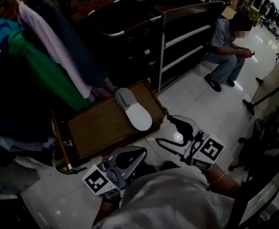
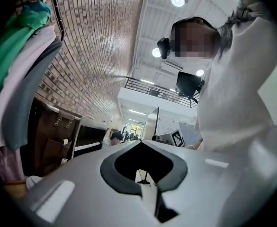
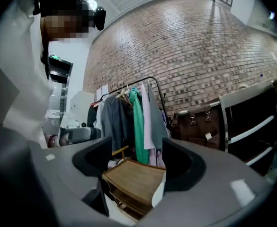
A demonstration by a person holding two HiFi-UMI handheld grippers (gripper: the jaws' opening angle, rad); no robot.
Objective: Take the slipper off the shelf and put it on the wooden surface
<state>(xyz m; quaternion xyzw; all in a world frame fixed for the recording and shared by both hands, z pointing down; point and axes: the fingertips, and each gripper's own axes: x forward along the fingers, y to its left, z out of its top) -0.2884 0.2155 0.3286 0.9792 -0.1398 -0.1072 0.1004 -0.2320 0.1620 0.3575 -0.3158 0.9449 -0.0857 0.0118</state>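
Lying flat on the wooden worktop (image 1: 101,128), toward its right end: a pale slipper (image 1: 133,109), white toe end toward the near edge, touched by neither gripper. Just right of that worktop, low over the white tiled floor (image 1: 196,99): the right gripper (image 1: 173,135), jaws released and spread wide, with nothing between them but a view of the worktop and a sliver of the slipper past one jaw. Beside it, closer to the body: the left gripper (image 1: 129,159), jaws clenched tip to tip on nothing, aimed upward toward the ceiling. Left of the worktop, hanging from a rail: green, pink and dark garments (image 1: 44,66). Behind the worktop, a black shelf unit (image 1: 187,27); further right, a seated person (image 1: 227,46).
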